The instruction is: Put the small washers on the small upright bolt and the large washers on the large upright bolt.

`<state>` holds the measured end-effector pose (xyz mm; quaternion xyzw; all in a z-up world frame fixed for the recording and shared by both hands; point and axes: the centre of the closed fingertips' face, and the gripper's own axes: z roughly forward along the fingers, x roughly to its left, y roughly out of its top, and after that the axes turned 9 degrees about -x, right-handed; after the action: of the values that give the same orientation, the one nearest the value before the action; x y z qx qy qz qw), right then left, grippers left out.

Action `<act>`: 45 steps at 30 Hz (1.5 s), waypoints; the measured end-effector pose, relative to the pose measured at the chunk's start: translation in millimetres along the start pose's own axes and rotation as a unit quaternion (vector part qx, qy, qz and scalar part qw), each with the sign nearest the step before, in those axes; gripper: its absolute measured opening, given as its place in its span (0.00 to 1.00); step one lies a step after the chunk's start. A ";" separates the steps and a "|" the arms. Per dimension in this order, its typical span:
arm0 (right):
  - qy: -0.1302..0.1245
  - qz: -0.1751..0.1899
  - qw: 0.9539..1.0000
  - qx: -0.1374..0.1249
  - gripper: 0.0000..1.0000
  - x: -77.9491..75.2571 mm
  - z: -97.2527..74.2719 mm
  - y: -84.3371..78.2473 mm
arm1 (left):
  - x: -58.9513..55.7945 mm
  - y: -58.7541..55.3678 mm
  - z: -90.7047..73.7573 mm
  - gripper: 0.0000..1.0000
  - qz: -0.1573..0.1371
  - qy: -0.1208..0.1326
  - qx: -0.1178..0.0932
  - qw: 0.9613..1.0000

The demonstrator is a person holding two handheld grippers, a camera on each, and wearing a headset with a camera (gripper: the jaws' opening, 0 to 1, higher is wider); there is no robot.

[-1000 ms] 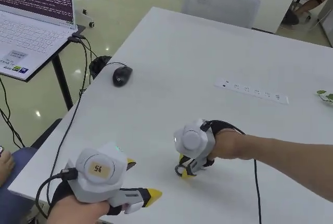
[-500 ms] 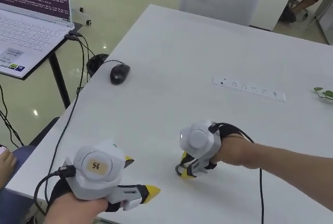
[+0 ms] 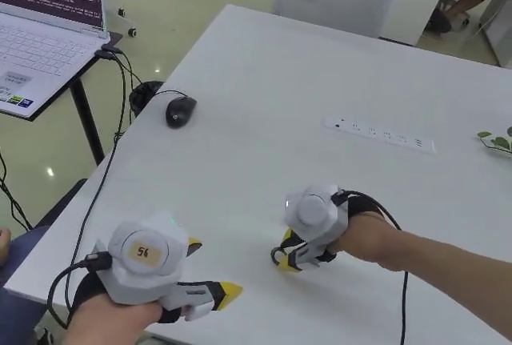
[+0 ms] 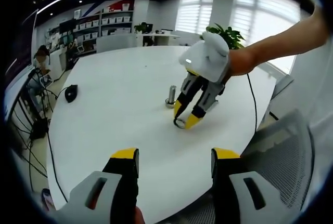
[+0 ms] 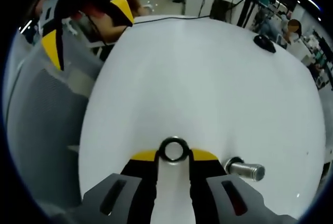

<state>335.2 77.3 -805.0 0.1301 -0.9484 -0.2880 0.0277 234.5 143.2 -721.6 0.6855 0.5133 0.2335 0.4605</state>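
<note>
My right gripper (image 3: 282, 261) points down at the white table (image 3: 264, 89), shut on a metal washer (image 3: 276, 257) that rests at the table surface. In the right gripper view the washer (image 5: 173, 149) is a ring pinched between the yellow tips, with an upright metal bolt (image 5: 244, 171) just to its right. The left gripper view shows that bolt (image 4: 171, 95) standing behind the right gripper (image 4: 184, 121) and its washer (image 4: 179, 124). My left gripper (image 3: 213, 271) hovers near the table's front edge, open with nothing between its fingers (image 4: 125, 155).
A black mouse (image 3: 181, 110) with its cable lies at the table's left side. A white power strip (image 3: 378, 134) lies further back on the right. A laptop (image 3: 40, 33) stands on a side stand at the left, and a grey chair (image 3: 336, 5) behind the table.
The head camera has shifted a little. The right hand leans slightly more to the right over its tips, which stay at the same spot with the washer. The left gripper holds still.
</note>
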 end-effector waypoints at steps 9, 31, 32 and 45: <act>-0.045 0.027 0.999 -0.012 0.23 -14.2 -29.9 -8.7 | -3.5 3.2 6.1 0.55 0.003 -0.006 -0.002 1.000; -0.110 0.017 0.994 -0.004 0.23 -74.0 -69.9 3.2 | -2.3 3.9 3.4 0.55 0.006 -0.006 -0.002 1.000; -0.110 0.017 0.994 -0.002 0.23 -75.4 -69.3 2.5 | -2.0 4.4 2.9 0.55 0.006 -0.006 -0.002 1.000; -0.095 0.022 0.995 0.008 0.23 -81.9 -58.6 -1.6 | 3.0 5.6 2.6 0.55 0.006 -0.001 0.000 1.000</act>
<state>422.0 65.9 -755.3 0.0815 -0.9515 -0.2909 -0.0577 240.4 144.6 -718.4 0.6890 0.5087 0.2352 0.4595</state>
